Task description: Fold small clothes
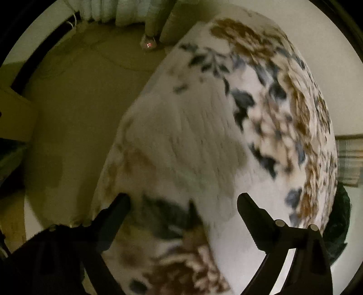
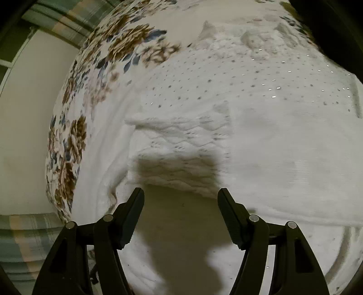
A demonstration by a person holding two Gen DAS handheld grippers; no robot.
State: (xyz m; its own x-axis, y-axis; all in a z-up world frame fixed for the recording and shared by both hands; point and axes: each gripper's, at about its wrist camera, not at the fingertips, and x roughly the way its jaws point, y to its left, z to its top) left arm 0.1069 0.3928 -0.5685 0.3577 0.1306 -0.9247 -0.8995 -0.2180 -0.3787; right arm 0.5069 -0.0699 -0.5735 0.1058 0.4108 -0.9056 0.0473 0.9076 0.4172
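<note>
A white knitted garment [image 2: 249, 127] with small dark dots and shiny sequins lies spread on a floral bedsheet [image 2: 127, 45]. A folded knit part [image 2: 177, 147] lies just ahead of my right gripper [image 2: 181, 199], which is open and empty right above the cloth. In the left wrist view the picture is blurred; a white ribbed piece [image 1: 186, 140] lies on the floral sheet [image 1: 283, 102]. My left gripper [image 1: 183, 204] is open and empty above the sheet.
The bed's left edge [image 1: 127, 118] drops to a beige floor [image 1: 68, 113]. Curtains [image 1: 109, 11] and a small lit device [image 1: 148, 44] stand at the far wall. A plaid cloth [image 2: 27, 240] lies beside the bed at the left.
</note>
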